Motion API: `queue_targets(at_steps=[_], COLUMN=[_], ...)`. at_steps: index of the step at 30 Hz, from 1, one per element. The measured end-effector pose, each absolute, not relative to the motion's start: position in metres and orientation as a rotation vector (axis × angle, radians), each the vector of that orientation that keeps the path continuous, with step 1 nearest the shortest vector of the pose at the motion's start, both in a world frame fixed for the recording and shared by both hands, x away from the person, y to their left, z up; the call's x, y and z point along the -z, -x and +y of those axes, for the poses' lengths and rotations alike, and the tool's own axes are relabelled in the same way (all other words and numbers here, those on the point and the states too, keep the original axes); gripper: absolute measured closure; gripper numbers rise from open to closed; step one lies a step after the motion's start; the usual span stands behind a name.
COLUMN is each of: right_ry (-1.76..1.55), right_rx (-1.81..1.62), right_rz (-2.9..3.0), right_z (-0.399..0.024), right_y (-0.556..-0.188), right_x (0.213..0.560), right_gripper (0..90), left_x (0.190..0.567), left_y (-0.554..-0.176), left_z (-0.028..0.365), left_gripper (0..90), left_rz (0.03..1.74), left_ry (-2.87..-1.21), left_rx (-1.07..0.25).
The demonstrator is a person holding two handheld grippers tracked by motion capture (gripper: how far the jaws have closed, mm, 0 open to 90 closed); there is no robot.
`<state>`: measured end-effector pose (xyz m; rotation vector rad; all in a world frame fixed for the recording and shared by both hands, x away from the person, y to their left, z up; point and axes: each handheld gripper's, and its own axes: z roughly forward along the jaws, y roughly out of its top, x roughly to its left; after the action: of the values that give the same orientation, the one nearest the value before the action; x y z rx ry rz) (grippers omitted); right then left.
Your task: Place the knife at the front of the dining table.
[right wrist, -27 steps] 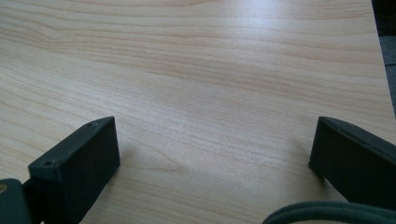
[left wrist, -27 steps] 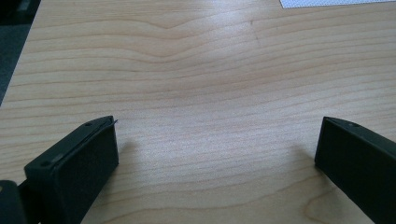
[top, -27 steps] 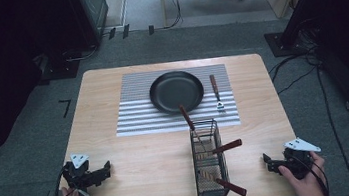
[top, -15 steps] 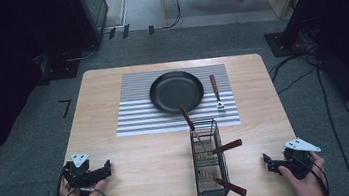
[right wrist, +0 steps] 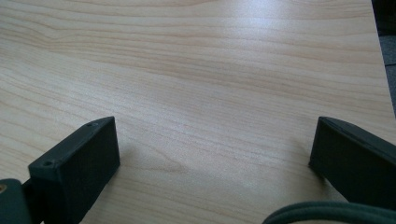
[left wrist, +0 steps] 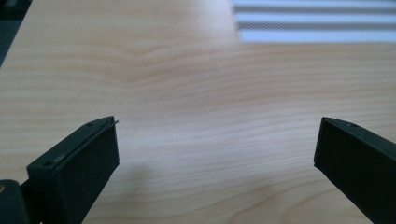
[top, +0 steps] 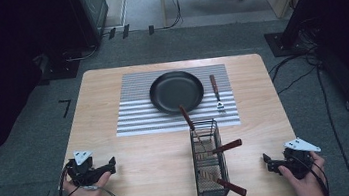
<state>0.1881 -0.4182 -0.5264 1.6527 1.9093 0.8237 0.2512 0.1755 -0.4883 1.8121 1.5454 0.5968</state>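
My left gripper point(top: 109, 166) rests near the table's front left corner, held by a hand, its jaws pointing right. In the left gripper view, the left gripper point(left wrist: 215, 140) is open over bare wood with nothing between its jaws. My right gripper point(top: 269, 163) sits near the front right corner with its jaws pointing left. The right gripper view has the right gripper point(right wrist: 212, 140) open above bare wood as well. A wire basket point(top: 209, 174) stands between them, holding several brown-handled utensils point(top: 226, 146).
A black pan point(top: 177, 91) lies on a striped mat point(top: 136, 113) at the back middle, with a brown-handled fork point(top: 216, 93) beside it on the right. The mat's corner point(left wrist: 317, 18) is ahead of the left gripper. The table's right edge point(right wrist: 380, 56) is close.
The left hand has shifted a little to the right and the left gripper has turned slightly with it. The right gripper has stayed put.
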Motion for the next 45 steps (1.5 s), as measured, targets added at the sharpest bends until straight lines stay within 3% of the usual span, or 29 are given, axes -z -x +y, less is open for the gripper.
queue_targets(at_steps=[10,21,24,28,36,45], right_ry=[-1.653,-1.653,-1.653,-1.653,-1.652,-1.654], right_rx=[-0.824,-0.824,-0.823,-0.824,-0.823,-0.825], right_rz=[1.909,1.909,1.909,1.909,1.910,1.908], right_z=[-0.418,-0.418,-0.418,-0.418,-0.418,-0.418], right_y=[-0.188,-0.188,-0.188,-0.188,-0.188,-0.188], right_x=[0.526,0.526,0.526,0.526,0.526,0.526], right_gripper=[0.9,0.9,1.0,0.9,1.0,0.9], left_x=[0.442,0.421,0.418,0.413,0.402,0.406], left_y=[-0.251,-0.265,-0.267,-0.271,-0.275,-0.295], left_z=[0.104,0.042,0.029,0.014,-0.010,-0.027], left_gripper=[0.2,0.3,11.2,15.5,43.5,47.0], left_rz=[1.297,1.140,1.107,1.049,0.936,0.940], left_ry=[-1.823,-1.866,-1.861,-1.861,-1.821,-1.814], left_rx=[-0.537,-0.465,-0.476,-0.435,-0.364,-0.220])
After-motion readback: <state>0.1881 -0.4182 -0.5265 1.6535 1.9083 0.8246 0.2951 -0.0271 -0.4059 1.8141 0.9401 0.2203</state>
